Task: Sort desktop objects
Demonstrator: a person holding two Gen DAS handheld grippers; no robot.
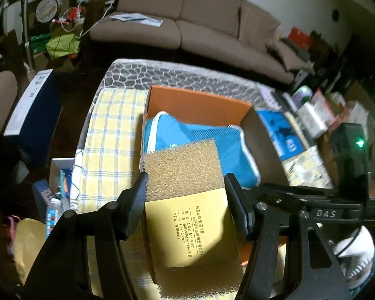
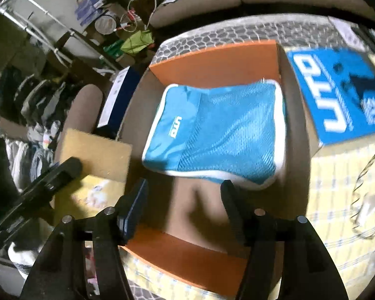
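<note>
My left gripper [image 1: 185,177] is shut on a tan sponge [image 1: 182,165] with a yellow paper label [image 1: 195,225], one pad against each side. The sponge hangs over the near left corner of an orange box [image 1: 195,102]. A blue mesh pouch [image 1: 212,137] lies inside that box. In the right wrist view my right gripper [image 2: 183,183] stands open above the box [image 2: 212,62], nothing between its fingers, just short of the pouch [image 2: 220,130]. The sponge [image 2: 97,155] shows at the left there, held by a black finger [image 2: 62,172].
The box stands on a yellow checked cloth [image 1: 110,135] over a table. A blue printed lid [image 2: 337,92] lies right of the box. A brown sofa [image 1: 187,25] is behind, a dark blue carton [image 1: 35,110] and a bottle [image 1: 53,215] at the left, and a gloved hand [image 1: 357,252] at lower right.
</note>
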